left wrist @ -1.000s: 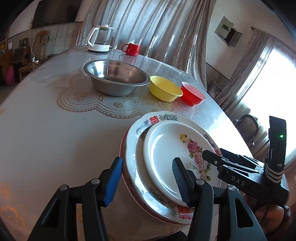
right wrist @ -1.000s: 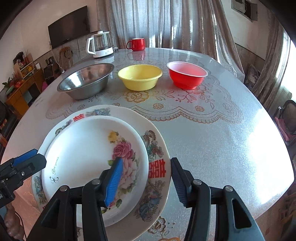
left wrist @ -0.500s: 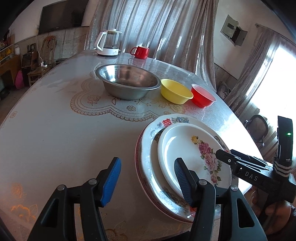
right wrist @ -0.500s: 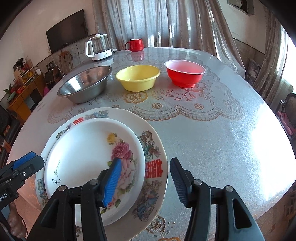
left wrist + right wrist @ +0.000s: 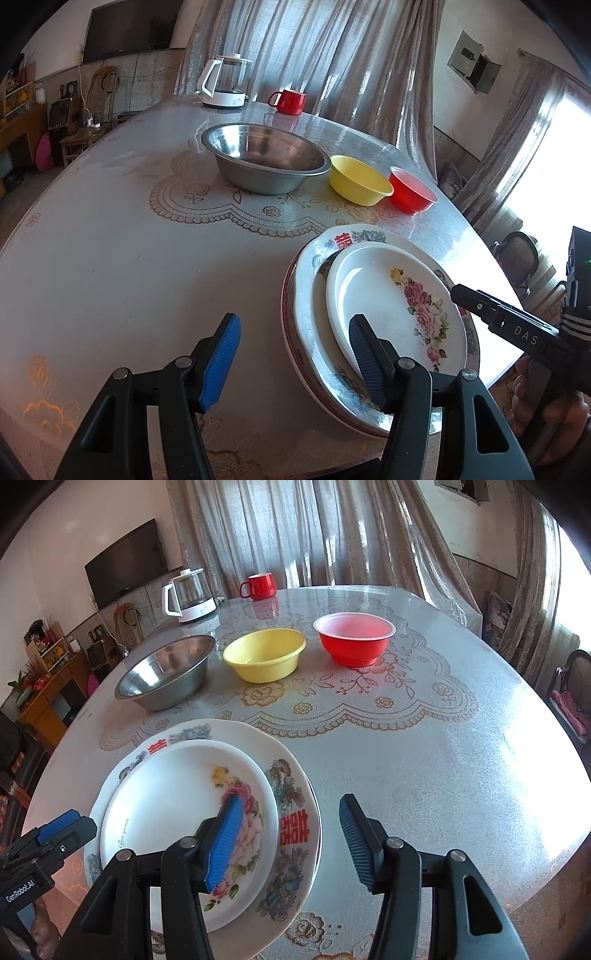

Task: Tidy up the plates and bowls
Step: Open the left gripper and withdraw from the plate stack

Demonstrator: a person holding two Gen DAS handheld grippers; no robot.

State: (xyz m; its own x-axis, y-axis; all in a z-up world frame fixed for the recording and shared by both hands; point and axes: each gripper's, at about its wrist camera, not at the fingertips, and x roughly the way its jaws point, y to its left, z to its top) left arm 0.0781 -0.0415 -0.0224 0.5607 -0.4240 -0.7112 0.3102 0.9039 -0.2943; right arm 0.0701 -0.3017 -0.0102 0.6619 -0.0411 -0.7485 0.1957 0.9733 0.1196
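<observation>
Left gripper [image 5: 291, 363] angled downward, jaws just opening, empty; right gripper [image 5: 290, 840] likewise parted, empty.

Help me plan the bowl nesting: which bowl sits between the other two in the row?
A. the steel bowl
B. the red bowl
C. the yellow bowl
C: the yellow bowl stands with the steel bowl on one side and the red bowl on the other.

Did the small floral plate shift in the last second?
No. The small floral plate still lies with its far rim just under the red character on the large plate.
</observation>
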